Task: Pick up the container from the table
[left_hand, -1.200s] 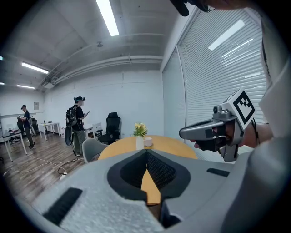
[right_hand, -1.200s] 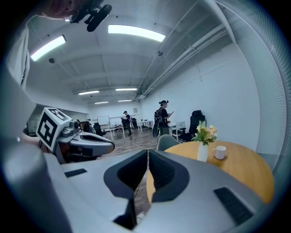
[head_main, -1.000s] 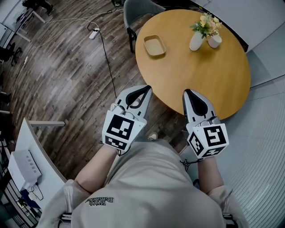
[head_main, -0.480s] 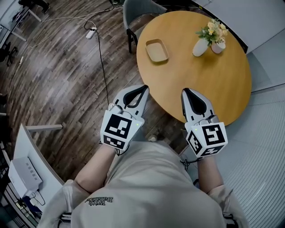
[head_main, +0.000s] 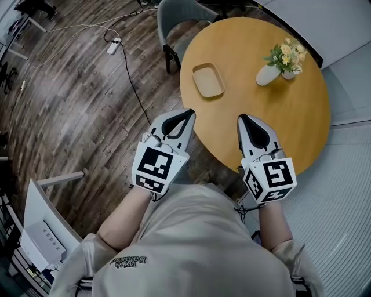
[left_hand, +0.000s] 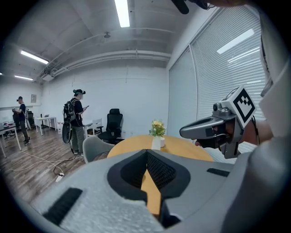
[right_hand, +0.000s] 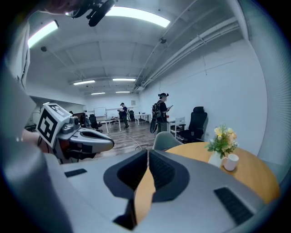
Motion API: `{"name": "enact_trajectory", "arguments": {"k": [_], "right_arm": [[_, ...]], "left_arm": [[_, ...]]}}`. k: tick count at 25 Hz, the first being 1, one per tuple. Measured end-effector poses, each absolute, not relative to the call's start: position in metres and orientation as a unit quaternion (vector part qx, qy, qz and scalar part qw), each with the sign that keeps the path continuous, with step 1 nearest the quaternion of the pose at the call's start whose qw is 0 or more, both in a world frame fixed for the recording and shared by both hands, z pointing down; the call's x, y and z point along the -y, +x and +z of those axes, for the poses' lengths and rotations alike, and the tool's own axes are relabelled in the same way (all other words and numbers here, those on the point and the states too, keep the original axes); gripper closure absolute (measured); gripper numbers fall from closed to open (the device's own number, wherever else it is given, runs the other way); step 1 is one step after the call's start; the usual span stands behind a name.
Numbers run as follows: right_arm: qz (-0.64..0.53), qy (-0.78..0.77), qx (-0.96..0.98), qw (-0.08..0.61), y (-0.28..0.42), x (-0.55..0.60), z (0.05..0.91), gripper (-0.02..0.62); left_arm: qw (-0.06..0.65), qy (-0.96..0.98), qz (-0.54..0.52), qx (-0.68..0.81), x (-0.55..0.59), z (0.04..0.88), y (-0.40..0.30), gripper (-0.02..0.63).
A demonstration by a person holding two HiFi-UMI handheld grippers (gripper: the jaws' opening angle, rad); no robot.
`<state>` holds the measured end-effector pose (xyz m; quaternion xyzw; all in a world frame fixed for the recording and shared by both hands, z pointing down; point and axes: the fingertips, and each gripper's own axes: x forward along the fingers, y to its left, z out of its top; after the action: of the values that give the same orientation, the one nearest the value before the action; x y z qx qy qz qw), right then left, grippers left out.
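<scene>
The container point(head_main: 207, 80) is a shallow tan tray lying on the left part of the round wooden table point(head_main: 290, 125). In the head view both grippers are held side by side at the table's near edge, well short of the tray. My left gripper point(head_main: 188, 114) hangs just off the table's left rim, jaws shut and empty. My right gripper point(head_main: 243, 119) is over the near rim, also shut and empty. In the gripper views the left gripper point(left_hand: 146, 153) and right gripper point(right_hand: 148, 152) point across the table; the tray is hidden behind their jaws.
A white vase of flowers point(head_main: 269, 72) and a mug point(head_main: 288, 74) stand at the table's far right. A grey chair point(head_main: 174, 17) sits behind the table. A cable and power strip point(head_main: 113, 46) lie on the wood floor. A white desk point(head_main: 35, 223) is at lower left. People stand far off point(left_hand: 76, 119).
The table and tray have drawn nearer and lower in the head view, so the grippers now reach the table's edge. Both stay shut.
</scene>
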<state>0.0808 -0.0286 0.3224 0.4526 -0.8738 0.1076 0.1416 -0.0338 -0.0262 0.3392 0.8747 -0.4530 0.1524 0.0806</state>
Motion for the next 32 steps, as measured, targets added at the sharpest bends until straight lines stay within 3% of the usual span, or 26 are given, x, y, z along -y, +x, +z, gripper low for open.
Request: {"name": "enact_trajectory", "arguments": {"k": [15, 32], "right_arm": [[0.122, 0.509, 0.838, 0.153, 0.053, 0.122, 0.314, 0.561], [0.128, 0.565, 0.803, 0.141, 0.052, 0.145, 0.309, 0.561]], "left_arm": [[0.092, 0.895, 0.161, 0.406, 0.129, 0.341, -0.074, 0.586], [0.079, 0.919, 0.164, 0.350, 0.169, 0.340, -0.080, 0.586]]}}
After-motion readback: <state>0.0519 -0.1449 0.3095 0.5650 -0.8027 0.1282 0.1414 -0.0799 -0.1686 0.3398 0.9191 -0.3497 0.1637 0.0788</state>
